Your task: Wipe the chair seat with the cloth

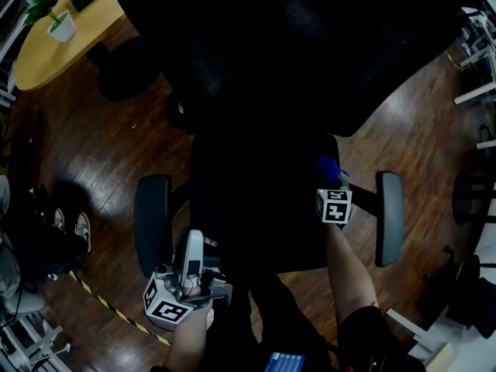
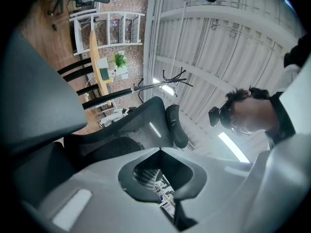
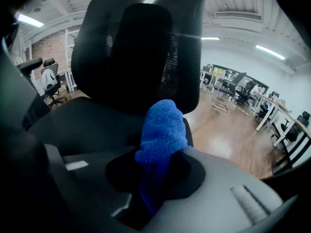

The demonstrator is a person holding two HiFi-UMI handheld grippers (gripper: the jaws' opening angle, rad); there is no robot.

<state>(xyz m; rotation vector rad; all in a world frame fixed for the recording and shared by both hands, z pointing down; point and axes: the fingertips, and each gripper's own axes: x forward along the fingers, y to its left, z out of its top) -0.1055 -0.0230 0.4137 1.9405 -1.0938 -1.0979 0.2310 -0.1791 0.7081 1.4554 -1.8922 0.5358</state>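
Cloth (image 3: 163, 130), pinched tight in the right hand-held gripper (image 3: 158, 188) mid-frame, looks ready for rubbing across the chair seat (image 3: 82, 125).

The cloth (image 3: 163, 130) is bright blue. The chair seat (image 1: 256, 208) is black, and the chair back (image 3: 141, 47) is black with a tiny net pattern. The right claw (image 3: 158, 183) is grey. Its cube (image 1: 335, 206) is white with black squares. The floor (image 1: 101, 146) is brown wood with a yellow and black striped tape (image 1: 108, 304). The tabletop (image 1: 54, 53) is yellow.
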